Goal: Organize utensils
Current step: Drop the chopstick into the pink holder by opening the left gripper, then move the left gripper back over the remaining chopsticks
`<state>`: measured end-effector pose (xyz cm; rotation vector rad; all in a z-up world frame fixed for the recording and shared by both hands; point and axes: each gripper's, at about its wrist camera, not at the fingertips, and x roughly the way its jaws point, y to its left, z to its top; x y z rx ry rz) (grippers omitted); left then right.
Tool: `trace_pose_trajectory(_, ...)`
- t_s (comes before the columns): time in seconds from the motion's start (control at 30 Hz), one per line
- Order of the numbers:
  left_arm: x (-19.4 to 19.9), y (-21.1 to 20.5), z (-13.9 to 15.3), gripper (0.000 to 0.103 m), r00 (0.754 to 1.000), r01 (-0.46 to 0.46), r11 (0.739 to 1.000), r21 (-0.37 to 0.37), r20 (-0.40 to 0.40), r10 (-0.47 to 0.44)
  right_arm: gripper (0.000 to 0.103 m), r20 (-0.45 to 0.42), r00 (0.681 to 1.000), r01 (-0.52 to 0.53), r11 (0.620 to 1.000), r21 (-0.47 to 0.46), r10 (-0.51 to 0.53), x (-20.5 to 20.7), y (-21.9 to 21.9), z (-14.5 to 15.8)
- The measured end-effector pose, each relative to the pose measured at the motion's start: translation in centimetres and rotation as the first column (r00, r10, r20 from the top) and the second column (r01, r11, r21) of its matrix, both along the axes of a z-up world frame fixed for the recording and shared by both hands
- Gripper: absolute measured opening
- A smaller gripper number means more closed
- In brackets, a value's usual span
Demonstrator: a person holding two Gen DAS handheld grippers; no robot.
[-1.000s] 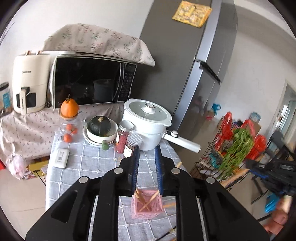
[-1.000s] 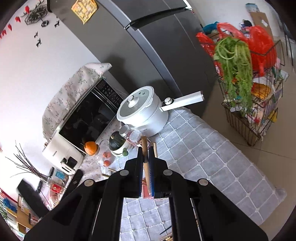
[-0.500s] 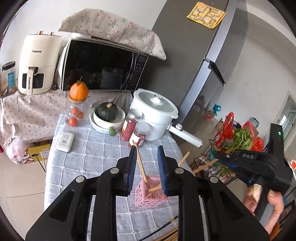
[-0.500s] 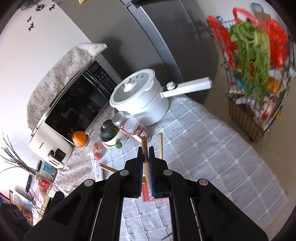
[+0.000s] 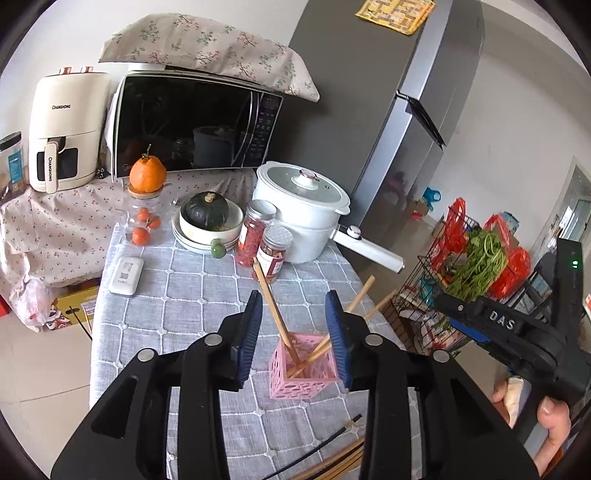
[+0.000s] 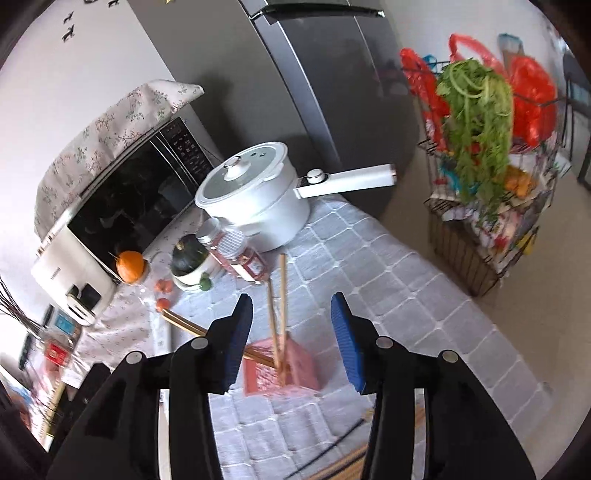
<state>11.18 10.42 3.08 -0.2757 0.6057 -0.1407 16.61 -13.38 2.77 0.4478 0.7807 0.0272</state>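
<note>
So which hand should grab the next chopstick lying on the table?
Probably left. The left gripper is open, with loose chopsticks just below it near the pink basket. The right gripper is open too, but tilted.

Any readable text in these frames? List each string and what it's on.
"CHANGHONG" on the front of the cream air fryer, near the top.
"CHANGHONG" again, running vertically on its handle.
"DAS" in raised letters on the right gripper body, seen from the left wrist view.
Too small or blurred to read: microwave panel, red-labelled jars, yellow sheet on the fridge, white device on the tablecloth, blue-labelled canister.
</note>
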Motion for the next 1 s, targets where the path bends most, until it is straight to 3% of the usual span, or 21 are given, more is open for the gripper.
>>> trace_pose_trajectory(0.13,-0.2,-0.9,-0.6,0.051,1.000,0.007,1.000,0.024,-0.011,-0.007,0.050,0.004,1.000,0.006,0.999,-0.040,-0.006,-1.3,0.1,-0.7)
trace_pose_trajectory(0.23,-0.2,-1.8,-1.4,0.054,1.000,0.018,0.998,0.058,-0.026,-0.016,0.055,0.011,1.000,0.016,0.997,-0.077,-0.015,-2.3,0.1,-1.4)
trace_pose_trajectory(0.4,-0.2,-2.9,-2.6,0.069,0.999,0.022,0.995,0.098,-0.047,-0.017,0.059,0.013,1.000,0.021,0.992,-0.127,-0.019,-3.7,0.3,-2.7)
trace_pose_trajectory(0.57,-0.4,-4.0,-3.4,0.087,0.998,0.038,0.990,0.136,-0.059,-0.030,0.072,-0.002,0.999,0.040,0.986,-0.159,-0.041,-4.6,-0.1,-4.1)
trace_pose_trajectory(0.8,-0.4,-5.3,-4.4,0.096,0.996,0.056,0.981,0.185,-0.073,-0.043,0.090,-0.015,0.992,0.122,0.977,-0.173,-0.126,-5.9,-2.0,-5.9)
trace_pose_trajectory(1.0,0.0,-6.7,-6.0,0.096,0.990,0.101,0.969,0.227,-0.124,-0.074,0.095,-0.032,0.980,0.185,0.964,-0.193,-0.195,-7.3,-4.1,-7.6)
